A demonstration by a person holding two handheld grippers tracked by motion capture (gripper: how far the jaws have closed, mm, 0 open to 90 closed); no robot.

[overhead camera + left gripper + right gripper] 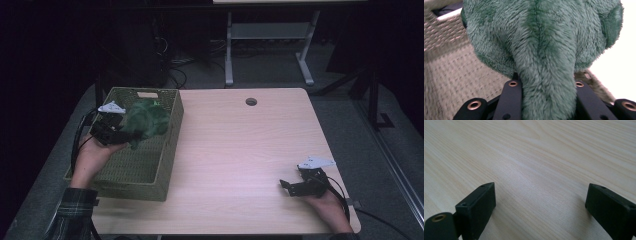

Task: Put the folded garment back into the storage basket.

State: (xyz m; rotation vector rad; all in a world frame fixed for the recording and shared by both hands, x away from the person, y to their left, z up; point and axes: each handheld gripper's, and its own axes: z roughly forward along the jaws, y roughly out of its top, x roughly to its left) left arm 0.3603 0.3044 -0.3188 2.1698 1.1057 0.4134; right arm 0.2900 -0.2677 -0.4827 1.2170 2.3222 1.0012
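Holding the plush (145,121) over the basket (167,165), we keep the left hand-held gripper (119,134) clenched on it: in the left gripper view a long furry limb of the plush (547,75) runs up between both jaws, which press on it from either side. The toy's bulk lies beyond the jaws, toward the basket's far end, with woven basket (454,75) floor below it. The limb's long axis follows the gripper's own axis. We judge that the coming move is a straight drop into the basket. The right hand-held gripper (286,187) rests on the surface (240,150), well apart, jaws spread and nothing between them (539,202).
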